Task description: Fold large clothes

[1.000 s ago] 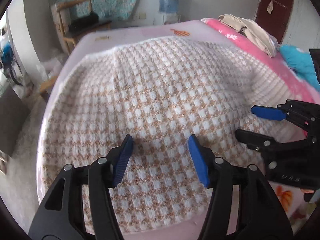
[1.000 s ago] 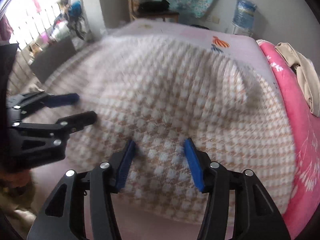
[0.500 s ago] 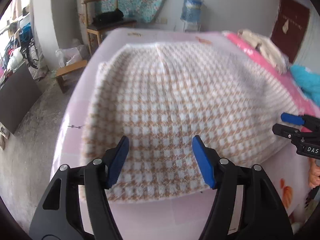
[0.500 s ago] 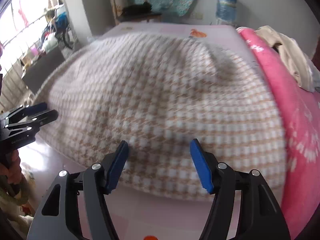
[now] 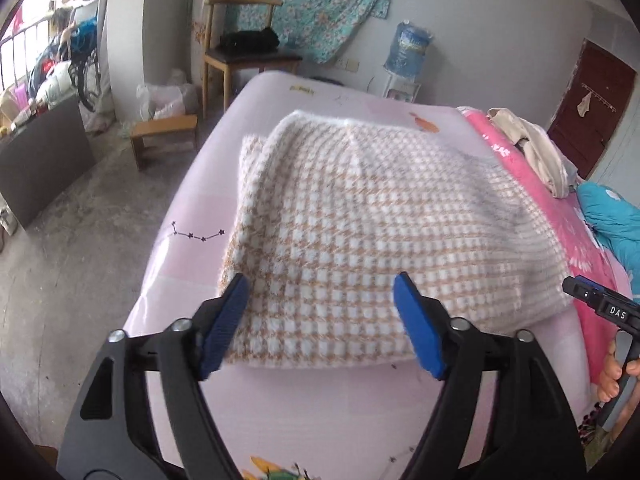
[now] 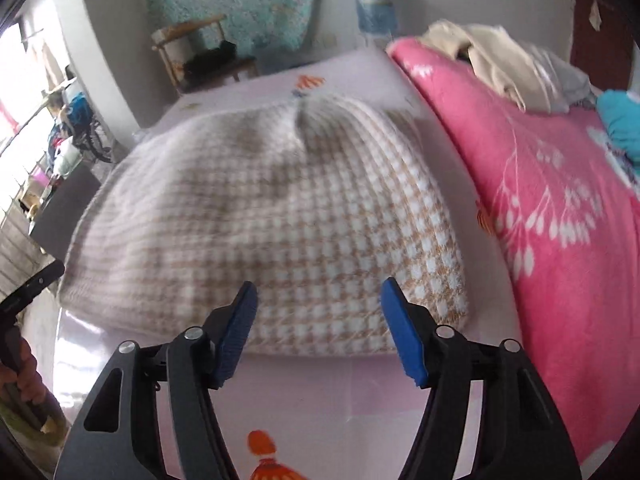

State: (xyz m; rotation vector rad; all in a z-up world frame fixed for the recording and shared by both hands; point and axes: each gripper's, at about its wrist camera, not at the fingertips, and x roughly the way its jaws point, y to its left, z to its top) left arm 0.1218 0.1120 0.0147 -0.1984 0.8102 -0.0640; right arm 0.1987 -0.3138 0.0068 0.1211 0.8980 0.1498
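A fuzzy white and tan checked garment (image 5: pixel 372 224) lies folded into a rough rectangle on the pale pink bed sheet (image 5: pixel 184 264); it also shows in the right wrist view (image 6: pixel 280 220). My left gripper (image 5: pixel 322 324) is open and empty, raised above the garment's near left edge. My right gripper (image 6: pixel 320 332) is open and empty, raised above the garment's near right edge. The tip of the right gripper shows at the right edge of the left wrist view (image 5: pixel 600 304). The tip of the left gripper shows at the left edge of the right wrist view (image 6: pixel 32 284).
A bright pink blanket (image 6: pixel 552 208) with beige clothes (image 6: pixel 492 64) and a teal cloth (image 6: pixel 622 120) lies along the bed's right side. A wooden chair (image 5: pixel 248 56), a low stool (image 5: pixel 164 136) and a water jug (image 5: pixel 410 48) stand beyond the bed.
Both grippers have pulled back and up from the garment, staying open. The garment now lies flat and looks smaller in both views.
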